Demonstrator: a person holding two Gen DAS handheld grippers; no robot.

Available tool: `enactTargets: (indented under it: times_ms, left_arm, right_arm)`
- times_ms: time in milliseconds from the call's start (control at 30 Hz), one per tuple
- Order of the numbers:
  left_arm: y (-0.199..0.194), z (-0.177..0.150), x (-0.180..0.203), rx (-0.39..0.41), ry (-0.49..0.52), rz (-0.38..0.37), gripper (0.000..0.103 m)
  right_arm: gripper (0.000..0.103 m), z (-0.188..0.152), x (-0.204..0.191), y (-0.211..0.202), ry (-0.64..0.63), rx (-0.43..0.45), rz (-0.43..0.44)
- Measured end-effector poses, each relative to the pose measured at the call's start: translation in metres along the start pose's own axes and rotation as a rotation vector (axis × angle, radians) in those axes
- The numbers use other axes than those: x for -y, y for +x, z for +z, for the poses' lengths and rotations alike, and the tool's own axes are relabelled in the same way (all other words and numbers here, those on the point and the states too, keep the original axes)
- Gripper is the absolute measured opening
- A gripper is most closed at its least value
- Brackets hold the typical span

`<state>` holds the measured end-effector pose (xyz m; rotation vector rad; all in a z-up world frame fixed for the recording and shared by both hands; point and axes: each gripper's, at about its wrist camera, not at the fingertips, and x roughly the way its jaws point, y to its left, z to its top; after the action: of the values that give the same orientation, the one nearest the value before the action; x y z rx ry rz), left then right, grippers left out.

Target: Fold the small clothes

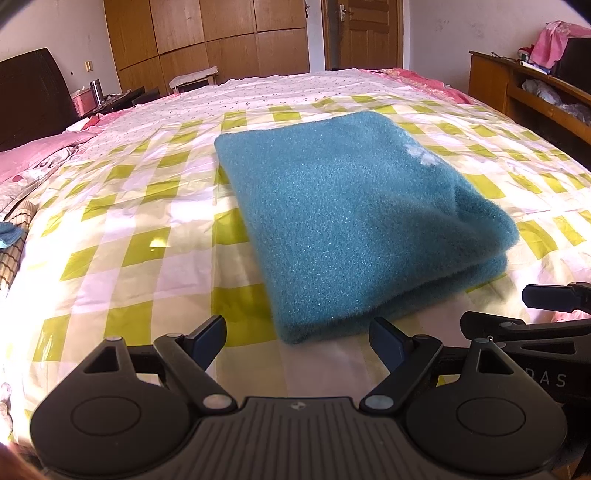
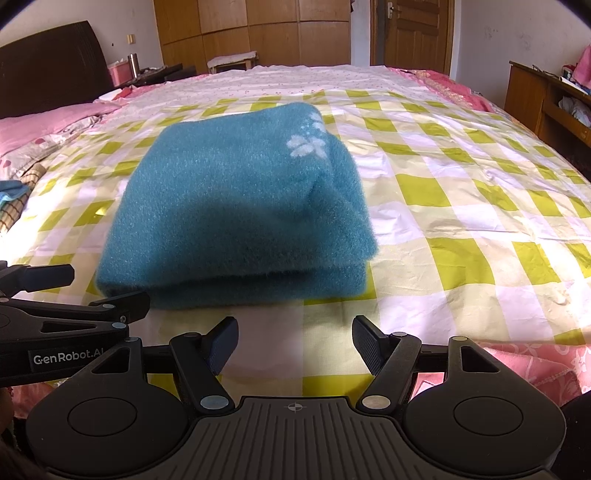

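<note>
A fluffy teal garment (image 1: 347, 214) with a pale flower motif (image 2: 306, 146) lies folded in layers on the yellow-and-white checked sheet (image 1: 122, 229). In the left wrist view my left gripper (image 1: 297, 341) hovers just short of its near edge, open, with nothing between the fingers. The right gripper (image 2: 293, 343) sits just short of the folded garment (image 2: 236, 206), open and empty too. Each gripper shows at the edge of the other's view: the right one (image 1: 517, 314) at the lower right, the left one (image 2: 74, 291) at the lower left.
The checked sheet covers a wide bed with pink bedding (image 1: 40, 151) at the left. A dark headboard (image 2: 48, 62) stands behind it. A wooden shelf unit (image 1: 535, 88) lines the right wall. Wardrobes (image 2: 251, 29) and a door (image 2: 413, 33) stand at the back.
</note>
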<state>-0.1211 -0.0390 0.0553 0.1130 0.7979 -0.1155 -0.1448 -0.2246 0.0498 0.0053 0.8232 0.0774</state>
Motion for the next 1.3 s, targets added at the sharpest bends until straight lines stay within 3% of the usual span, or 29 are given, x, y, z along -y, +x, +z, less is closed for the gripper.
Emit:
enactTargets:
  times_ms: [1300]
  left_arm:
    - [0.0004, -0.0015, 0.0006, -0.004, -0.002, -0.015, 0.089]
  right_arm:
    - [0.069, 0.0011, 0.0005, 0.0014, 0.002, -0.007, -0.015]
